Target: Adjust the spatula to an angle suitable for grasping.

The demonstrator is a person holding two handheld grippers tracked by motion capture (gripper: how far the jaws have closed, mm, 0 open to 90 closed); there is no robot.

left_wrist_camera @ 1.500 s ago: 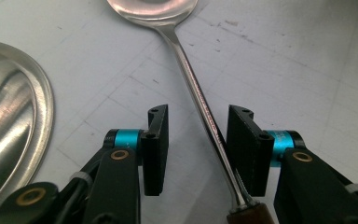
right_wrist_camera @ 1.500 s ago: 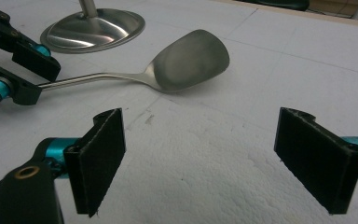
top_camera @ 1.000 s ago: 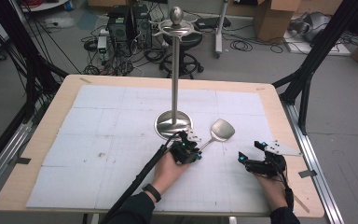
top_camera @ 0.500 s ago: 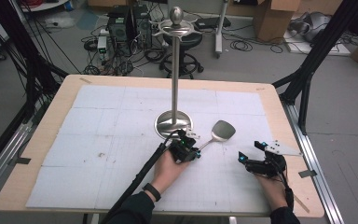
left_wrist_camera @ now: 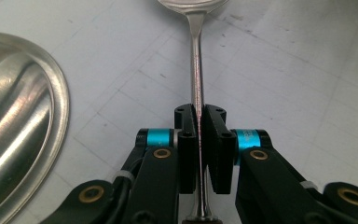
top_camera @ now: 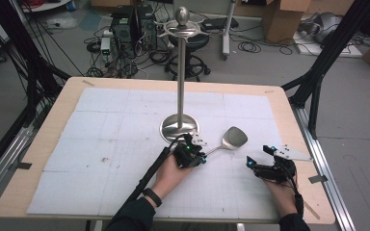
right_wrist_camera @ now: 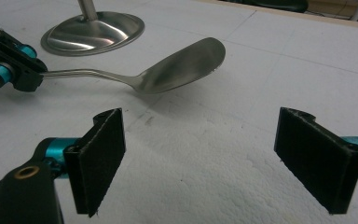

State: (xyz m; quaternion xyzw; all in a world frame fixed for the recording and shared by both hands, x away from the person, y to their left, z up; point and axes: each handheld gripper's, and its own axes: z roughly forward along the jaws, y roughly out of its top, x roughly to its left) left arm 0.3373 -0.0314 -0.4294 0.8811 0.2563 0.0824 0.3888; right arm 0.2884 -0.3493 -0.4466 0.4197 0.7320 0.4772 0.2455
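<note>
A metal spatula (top_camera: pixel 234 138) lies to the right of the stand's base, its flat head (right_wrist_camera: pixel 182 65) tilted slightly off the white mat. My left gripper (top_camera: pixel 200 156) is shut on the thin handle (left_wrist_camera: pixel 196 70), which runs straight up between the two black pads (left_wrist_camera: pixel 186 135). The left gripper (right_wrist_camera: pixel 23 77) also appears at the left edge of the right gripper view, clamped on the handle's end. My right gripper (top_camera: pixel 255 166) rests low near the table's right front. In its own view the right gripper (right_wrist_camera: pixel 214 158) stands wide open, nothing between its pads, and points toward the spatula head.
A tall metal stand (top_camera: pixel 180 72) with a knob and a hook ring on top rises from a round base (top_camera: pixel 179 127), just beyond my left gripper. The base (left_wrist_camera: pixel 14 116) lies close to the left jaw. The white gridded mat (top_camera: pixel 101 144) covers the wooden table.
</note>
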